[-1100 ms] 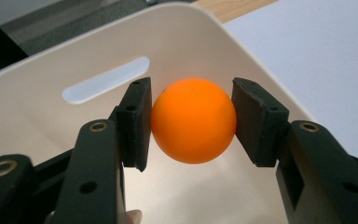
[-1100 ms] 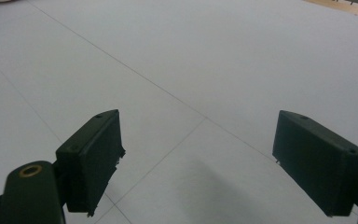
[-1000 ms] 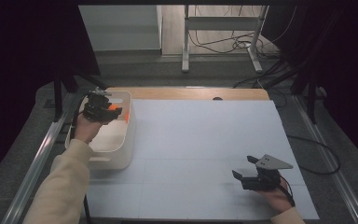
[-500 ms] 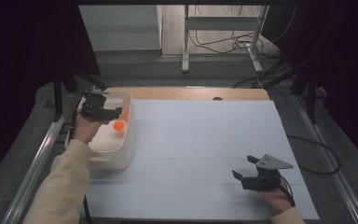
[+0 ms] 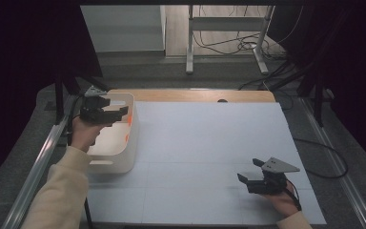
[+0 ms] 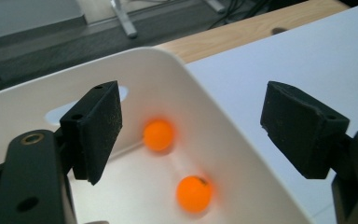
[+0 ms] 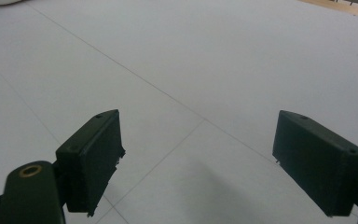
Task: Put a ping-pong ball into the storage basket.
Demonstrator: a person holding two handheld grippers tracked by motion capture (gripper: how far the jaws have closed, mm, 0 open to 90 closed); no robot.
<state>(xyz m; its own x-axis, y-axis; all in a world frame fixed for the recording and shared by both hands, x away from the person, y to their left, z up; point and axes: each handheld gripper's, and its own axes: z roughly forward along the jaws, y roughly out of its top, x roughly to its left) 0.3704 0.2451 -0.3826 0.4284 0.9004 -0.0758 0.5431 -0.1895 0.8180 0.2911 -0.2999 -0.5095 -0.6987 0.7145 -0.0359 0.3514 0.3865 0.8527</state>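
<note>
Left gripper view, left gripper [image 6: 193, 135] wide apart, nothing held, above two orange balls [image 6: 194, 193] in white bin [image 6: 242, 154]

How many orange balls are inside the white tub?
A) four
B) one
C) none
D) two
D: the left gripper view looks down into the white tub and shows one orange ball near the far wall and a second orange ball nearer the camera, both lying loose on the bottom.
</note>
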